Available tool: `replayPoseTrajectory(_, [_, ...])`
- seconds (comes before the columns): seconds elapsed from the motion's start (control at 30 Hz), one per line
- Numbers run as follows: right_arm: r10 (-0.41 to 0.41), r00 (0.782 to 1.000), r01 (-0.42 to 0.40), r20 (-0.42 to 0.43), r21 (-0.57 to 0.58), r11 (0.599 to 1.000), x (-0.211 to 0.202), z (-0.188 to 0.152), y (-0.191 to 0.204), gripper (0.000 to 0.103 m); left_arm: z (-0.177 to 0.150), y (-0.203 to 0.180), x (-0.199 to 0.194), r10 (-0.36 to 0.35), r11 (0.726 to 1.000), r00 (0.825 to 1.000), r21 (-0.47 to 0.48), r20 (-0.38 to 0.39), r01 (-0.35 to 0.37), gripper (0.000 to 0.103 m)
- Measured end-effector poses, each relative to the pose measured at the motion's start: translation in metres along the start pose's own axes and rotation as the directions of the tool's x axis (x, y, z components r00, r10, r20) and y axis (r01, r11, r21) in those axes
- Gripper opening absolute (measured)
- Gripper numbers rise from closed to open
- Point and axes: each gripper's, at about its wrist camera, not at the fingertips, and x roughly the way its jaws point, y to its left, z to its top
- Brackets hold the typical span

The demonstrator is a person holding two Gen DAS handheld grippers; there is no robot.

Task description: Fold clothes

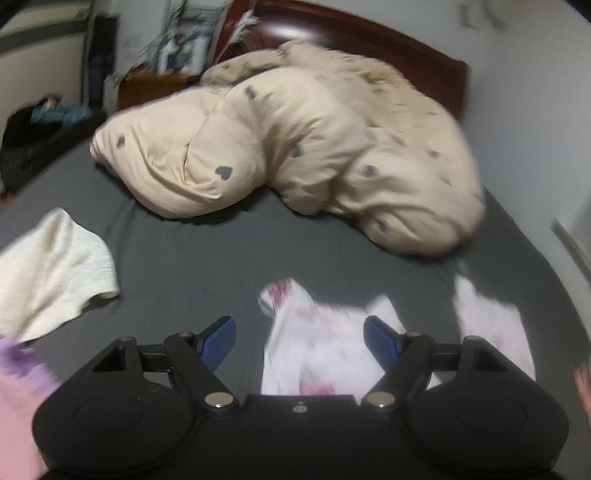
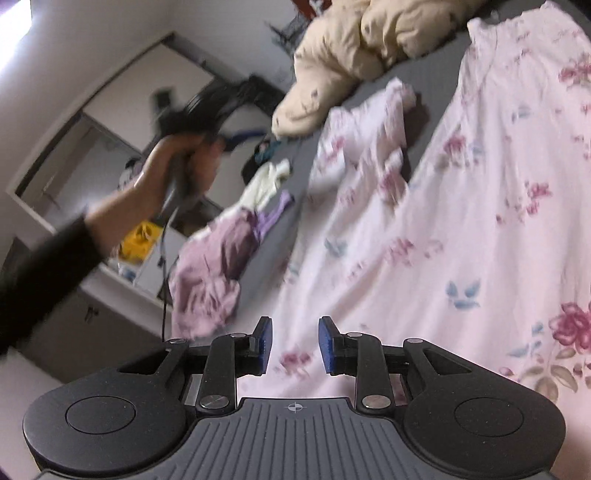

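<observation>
Both frames are smeared with motion blur, so fine detail is lost. The left gripper (image 1: 300, 341) hangs over the dark grey bed sheet (image 1: 192, 258) with its blue-padded jaws spread wide and nothing between them; beyond the gap lies a bunched white garment with red flowers (image 1: 314, 332), not touching either pad. Off to its left a cream knit garment (image 1: 55, 273) lies crumpled on the sheet, and a pink and purple piece of clothing (image 1: 18, 387) shows at the lower left edge. A beige duvet with dark hearts (image 1: 288, 140) is heaped across the far half of the bed, against a dark wooden headboard (image 1: 369, 33). The right gripper (image 2: 295, 345) is tilted over a large pale pink floral garment (image 2: 461, 221) spread flat on the bed; its jaws stand a little apart and empty, and whether they touch the cloth I cannot tell. From that side the person's left hand (image 2: 181, 162), in a black sleeve, grips its tool up in the air, well above a pink and purple crumpled garment (image 2: 214, 266) near the bed's edge.
</observation>
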Motion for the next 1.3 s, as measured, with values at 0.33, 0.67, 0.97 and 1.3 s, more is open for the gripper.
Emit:
replayPoseTrajectory(0.33, [0.045,0.998,-0.039,-0.049,0.122,0.992,0.006,-0.003,-0.036,0.028,0.006,0.023,0.126,-0.045,0.970,0.990,-0.242,-0.135,0.011,0.025])
replayPoseTrajectory(0.67, [0.042,0.999,-0.041,-0.008,0.087,0.995,-0.015,-0.003,-0.023,0.028,-0.022,-0.029,0.021,-0.347,0.916,0.938,0.223,0.018,0.334,0.008])
replayPoseTrajectory(0.97, [0.050,0.999,-0.051,0.017,0.043,0.998,-0.023,-0.002,-0.008,0.028,-0.172,-0.057,-0.089,-0.359,0.552,0.842,0.635,-0.403,0.540,0.009])
replayPoseTrajectory(1.3, [0.015,1.000,-0.017,0.022,0.084,0.996,-0.031,-0.004,-0.015,0.028,-0.098,-0.039,-0.042,-0.315,0.919,0.944,0.216,-0.096,0.329,0.080])
